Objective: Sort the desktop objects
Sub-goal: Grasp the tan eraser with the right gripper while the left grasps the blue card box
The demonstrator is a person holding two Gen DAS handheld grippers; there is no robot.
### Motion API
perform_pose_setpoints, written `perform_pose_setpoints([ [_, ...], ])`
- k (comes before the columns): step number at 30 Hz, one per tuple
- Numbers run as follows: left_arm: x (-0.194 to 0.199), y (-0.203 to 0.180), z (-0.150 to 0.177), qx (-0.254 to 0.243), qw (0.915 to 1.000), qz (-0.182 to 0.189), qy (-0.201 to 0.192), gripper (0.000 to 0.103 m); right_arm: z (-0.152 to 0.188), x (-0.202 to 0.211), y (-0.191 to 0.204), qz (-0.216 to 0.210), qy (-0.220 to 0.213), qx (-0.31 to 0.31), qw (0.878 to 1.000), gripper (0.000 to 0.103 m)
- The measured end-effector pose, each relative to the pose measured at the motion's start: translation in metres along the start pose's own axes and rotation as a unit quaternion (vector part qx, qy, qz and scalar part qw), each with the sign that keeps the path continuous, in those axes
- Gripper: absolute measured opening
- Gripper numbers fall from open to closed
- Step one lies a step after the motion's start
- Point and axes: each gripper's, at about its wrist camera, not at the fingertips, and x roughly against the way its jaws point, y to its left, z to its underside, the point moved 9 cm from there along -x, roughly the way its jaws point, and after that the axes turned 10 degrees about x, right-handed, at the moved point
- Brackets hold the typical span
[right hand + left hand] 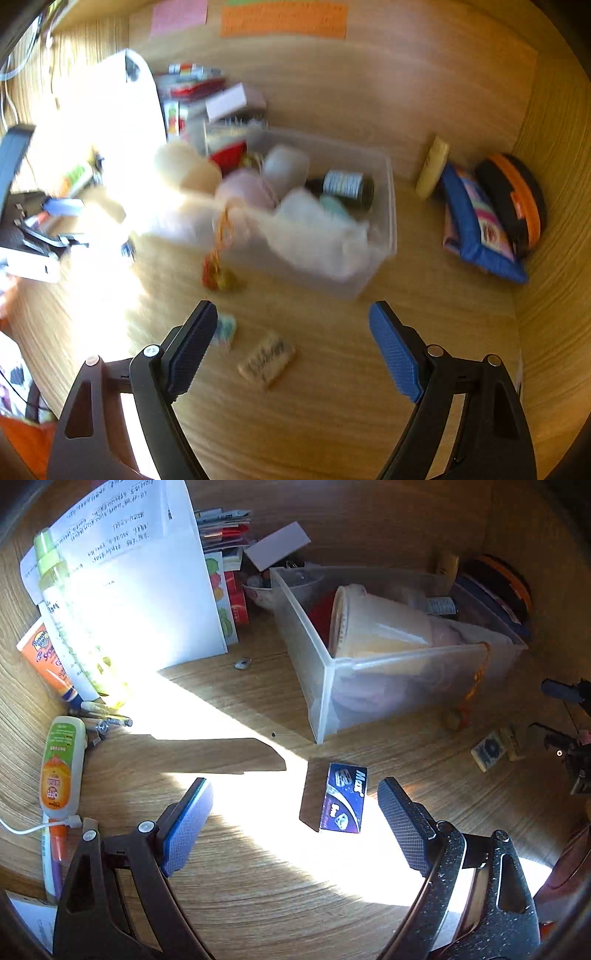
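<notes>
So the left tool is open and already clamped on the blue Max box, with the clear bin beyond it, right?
Not clamped. The left wrist view shows the left tool open, with the blue Max box lying on the desk between its fingers, clear of both pads. The clear bin does sit beyond it.

The worktop (pixel 229 886) is brown wood with a bright patch of sun across it. A clear plastic box (pixel 325 686) full of things sits on it. A small blue box (pixel 343 799) lies flat just in front of it. Two tubes (pixel 61 764) and some pens (pixel 105 718) lie at the left side. A big white paper (pixel 147 590) lies near them. A blue pouch (pixel 476 225) rests in the far right corner.
</notes>
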Motion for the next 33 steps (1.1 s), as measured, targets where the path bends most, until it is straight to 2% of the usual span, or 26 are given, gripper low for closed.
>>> perform_pose_setpoints([
  [6, -0.004, -0.016, 0.015, -0.021, 0.9997, 0.008, 0.006, 0.091, 0.029, -0.009, 0.009, -0.017, 0.035, 0.007, 0.999, 0.082],
  [12, -0.007, -0.023, 0.011, -0.029, 0.9995, 0.006, -0.003, 0.09, 0.035, -0.018, 0.006, -0.021, 0.042, -0.002, 0.999, 0.079],
  [16, -0.01, -0.021, 0.01, -0.027, 0.9996, 0.003, 0.001, 0.073, 0.036, -0.022, 0.007, -0.035, 0.045, -0.007, 0.998, 0.065],
  [21, -0.014, -0.021, 0.013, -0.027, 0.9996, 0.001, 0.006, 0.065, 0.037, -0.028, 0.014, -0.049, 0.051, -0.002, 0.998, 0.054],
  [23, -0.017, -0.021, 0.014, -0.027, 0.9996, 0.003, 0.011, 0.057, 0.036, -0.028, 0.016, -0.051, 0.051, 0.003, 0.997, 0.049],
  [26, -0.017, -0.025, 0.016, -0.026, 0.9995, 0.01, 0.015, 0.054, 0.034, -0.027, 0.019, -0.053, 0.044, 0.011, 0.998, 0.04],
  [31, -0.015, -0.031, 0.018, -0.025, 0.9993, 0.023, 0.015, 0.039, 0.034, -0.025, 0.022, -0.062, 0.04, 0.015, 0.997, 0.037],
  [33, -0.014, -0.031, 0.018, -0.026, 0.9993, 0.025, 0.014, 0.029, 0.035, -0.026, 0.02, -0.07, 0.04, 0.008, 0.997, 0.036],
])
